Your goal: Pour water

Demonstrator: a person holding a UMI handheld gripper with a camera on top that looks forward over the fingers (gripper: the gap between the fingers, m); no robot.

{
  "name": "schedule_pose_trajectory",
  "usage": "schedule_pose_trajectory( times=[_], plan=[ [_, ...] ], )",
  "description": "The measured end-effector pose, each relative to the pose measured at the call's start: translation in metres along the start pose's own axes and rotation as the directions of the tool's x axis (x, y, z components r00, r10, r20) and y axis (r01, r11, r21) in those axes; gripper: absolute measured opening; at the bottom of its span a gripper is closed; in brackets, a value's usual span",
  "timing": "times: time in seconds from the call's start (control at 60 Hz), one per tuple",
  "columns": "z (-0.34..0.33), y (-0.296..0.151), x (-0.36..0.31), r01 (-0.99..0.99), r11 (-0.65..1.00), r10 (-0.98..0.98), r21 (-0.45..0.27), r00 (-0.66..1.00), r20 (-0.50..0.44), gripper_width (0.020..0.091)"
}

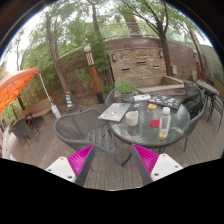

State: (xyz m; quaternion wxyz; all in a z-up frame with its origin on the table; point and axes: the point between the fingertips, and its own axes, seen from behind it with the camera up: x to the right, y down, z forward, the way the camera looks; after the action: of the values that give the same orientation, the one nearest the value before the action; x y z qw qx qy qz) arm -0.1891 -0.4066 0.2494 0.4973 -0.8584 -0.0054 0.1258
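Ahead, hand-held gripper point(113, 160) open; two cups point(132, 118) point(165, 127) on round table point(170, 108).

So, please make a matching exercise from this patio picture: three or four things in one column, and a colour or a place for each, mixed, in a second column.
Things:
1. Umbrella
2. Cup
3. Bottle
4. Gripper, fingers open and empty

Descriptions:
A. Near edge of the round glass table, by a small red thing
B. Orange, beyond the chairs
C. Pink pads, nearest the camera
D. White, about mid-table

Pairs: 1-B, 2-D, 3-A, 4-C
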Motion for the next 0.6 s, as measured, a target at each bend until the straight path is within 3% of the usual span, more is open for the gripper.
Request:
schedule_pose_trajectory(
  times=[0.117, 0.217, 0.35, 0.6],
  plan=[
    [-0.002, 0.000, 0.021, 0.018, 1.000, -0.017, 0.013, 0.997, -0.078, 0.0810],
    [0.016, 0.011, -0.020, 0.034, 0.999, -0.033, 0.000, 0.990, -0.137, 0.0810],
    [0.021, 0.014, -0.014, 0.049, 0.999, -0.049, -0.001, 0.978, -0.201, 0.0788],
    [0.060, 0.025, 0.108, 0.002, 0.998, 0.017, 0.058, 0.947, -0.322, 0.0790]
  ],
)
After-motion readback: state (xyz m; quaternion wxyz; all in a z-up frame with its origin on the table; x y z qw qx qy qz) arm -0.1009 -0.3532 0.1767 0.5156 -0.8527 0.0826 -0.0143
